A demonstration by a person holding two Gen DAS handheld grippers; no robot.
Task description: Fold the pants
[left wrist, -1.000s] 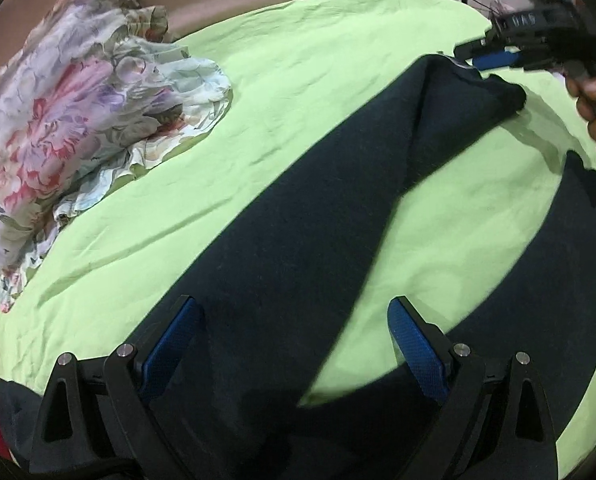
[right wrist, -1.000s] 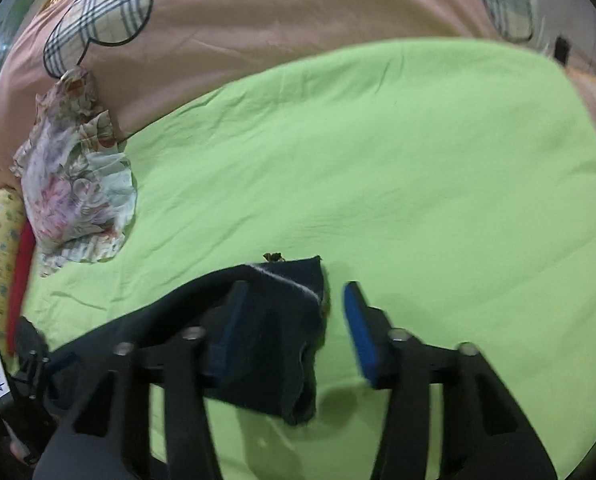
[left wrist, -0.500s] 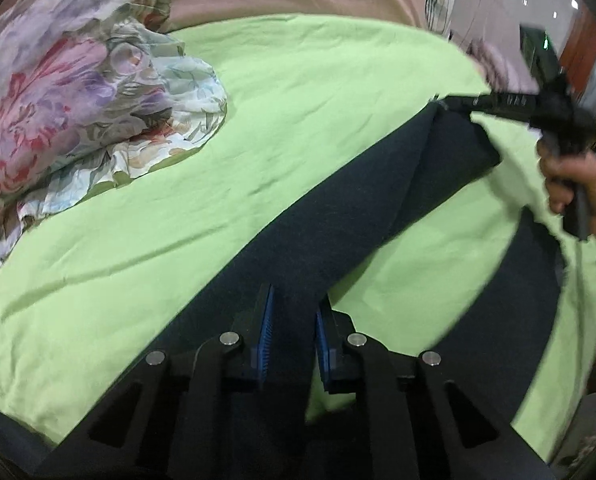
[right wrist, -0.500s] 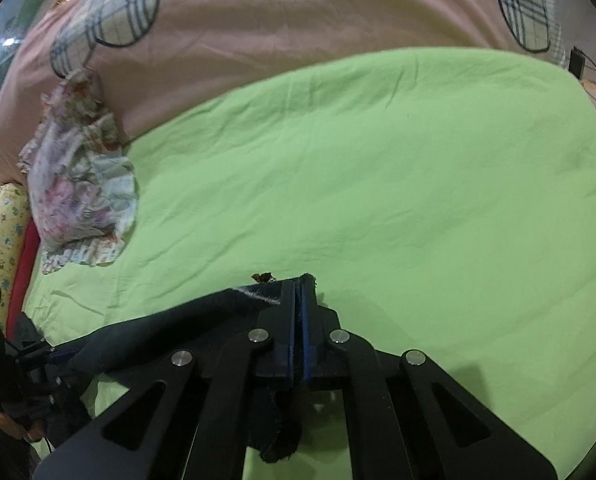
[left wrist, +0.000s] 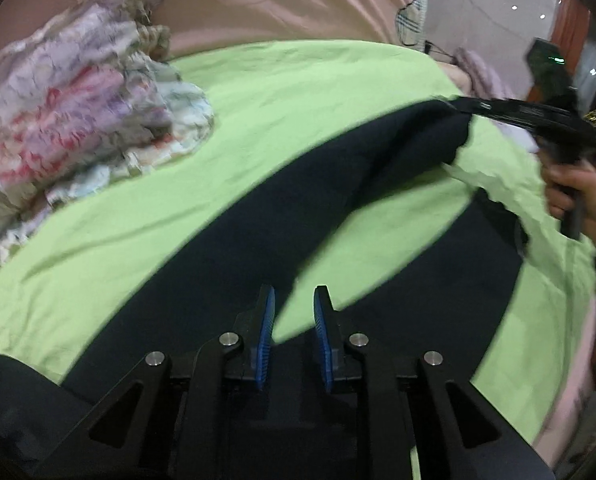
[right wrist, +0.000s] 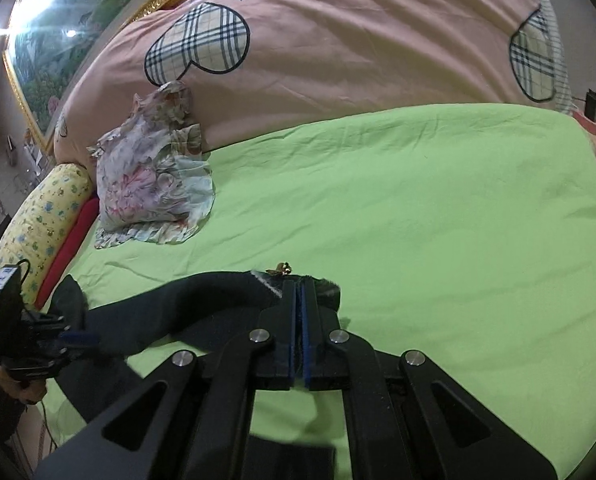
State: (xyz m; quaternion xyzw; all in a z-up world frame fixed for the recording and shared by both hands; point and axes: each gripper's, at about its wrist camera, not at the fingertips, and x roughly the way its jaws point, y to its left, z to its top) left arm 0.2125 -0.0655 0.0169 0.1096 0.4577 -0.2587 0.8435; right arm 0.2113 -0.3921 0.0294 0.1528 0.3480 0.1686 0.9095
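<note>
You are pinching the hem of the dark navy cloth pants [left wrist: 282, 216] in the clamped right tongs [right wrist: 298, 320], lifting that leg off the lime-green bedsheet [right wrist: 438, 208] for folding; left tongs [left wrist: 294, 320] narrow, grip unclear.

The dark navy, soft-fabric pants [left wrist: 282, 216] lay spread on a light green bed sheet [left wrist: 298, 92], the two legs splayed apart in a V. One leg's hem end [right wrist: 318, 286] was raised off the sheet, bunched and slightly curled, the leg sagging behind it.
</note>
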